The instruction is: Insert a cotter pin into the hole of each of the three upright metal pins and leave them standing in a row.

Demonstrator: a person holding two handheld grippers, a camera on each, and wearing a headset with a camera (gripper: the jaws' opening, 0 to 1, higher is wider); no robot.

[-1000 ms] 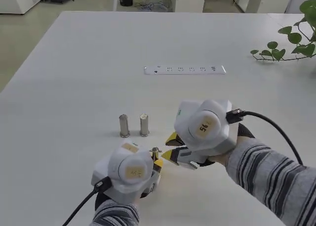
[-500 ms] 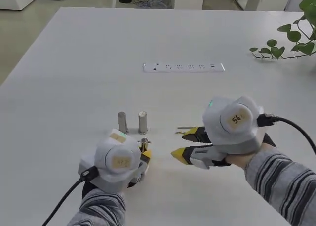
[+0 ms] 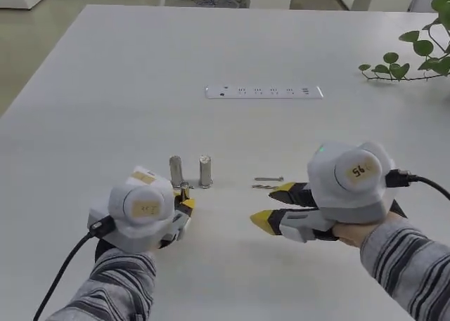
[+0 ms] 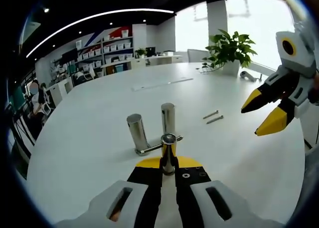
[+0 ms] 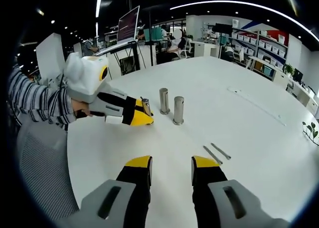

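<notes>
On the white counter [image 3: 105, 89], the left gripper [image 3: 184, 206] has its yellow-tipped jaws closed around a metal pin [image 3: 184, 190], whose top shows just above them. Just beyond it two upright metal pins [image 3: 176, 171] stand side by side, close but apart. The right gripper [image 3: 270, 204] sits well to the right, jaws spread and holding nothing. Two cotter pins [image 3: 268, 180] lie flat just beyond its tips. A white power strip [image 3: 264, 92] lies farther back, and a leafy plant [image 3: 416, 53] reaches in from the right edge. Striped sleeves [image 3: 404, 265] cover both arms.
</notes>
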